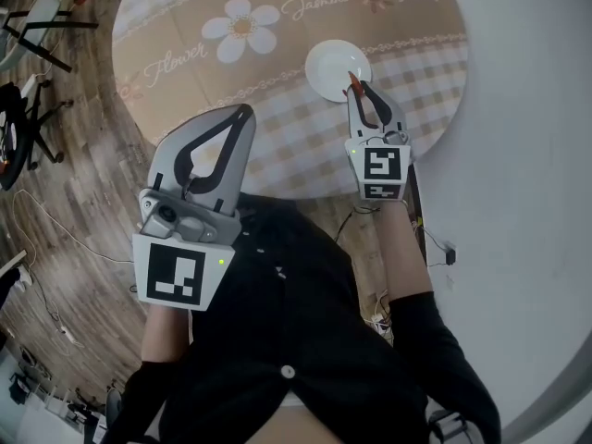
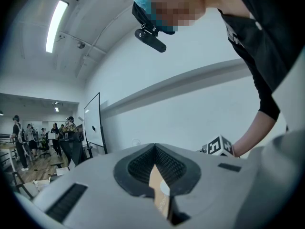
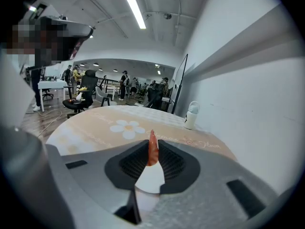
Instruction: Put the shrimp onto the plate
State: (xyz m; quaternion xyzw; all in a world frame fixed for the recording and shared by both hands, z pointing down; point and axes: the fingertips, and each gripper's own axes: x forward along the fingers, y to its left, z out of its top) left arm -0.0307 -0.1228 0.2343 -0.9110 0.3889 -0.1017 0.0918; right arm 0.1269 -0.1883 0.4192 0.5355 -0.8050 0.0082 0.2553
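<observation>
— Right gripper (image 3: 152,146) is pinched shut on the shrimp (image 3: 152,149). I have it between the very tips, and the orange body stands up out of the jaws.

— Where is that against the plate?

— Over it. On my head view the tips overlap the near right rim of the white plate (image 1: 326,63). The right gripper view shows white plate in the opening just under the shrimp. Whether the shrimp touches the plate I can't quite tell from either angle; it looks just clear of it.

— And the bench?

— Round bench (image 1: 277,132), covered in a tan checked cloth with a big white flower print (image 1: 240,28) and script lettering. The plate sits toward the right side, well apart from the flower on its left. Near the far edge, by the wall, stands a small white container (image 3: 191,114).

— Your left?

— Left gripper (image 1: 245,111) has its jaws together with nothing in them. I'm holding it at the near edge of the bench, close to my black top (image 1: 296,331), with the wood floor (image 1: 83,202) off to the left. Its own camera looks up at a white wall and a whiteboard (image 2: 94,123), with people standing far off beyond.
</observation>
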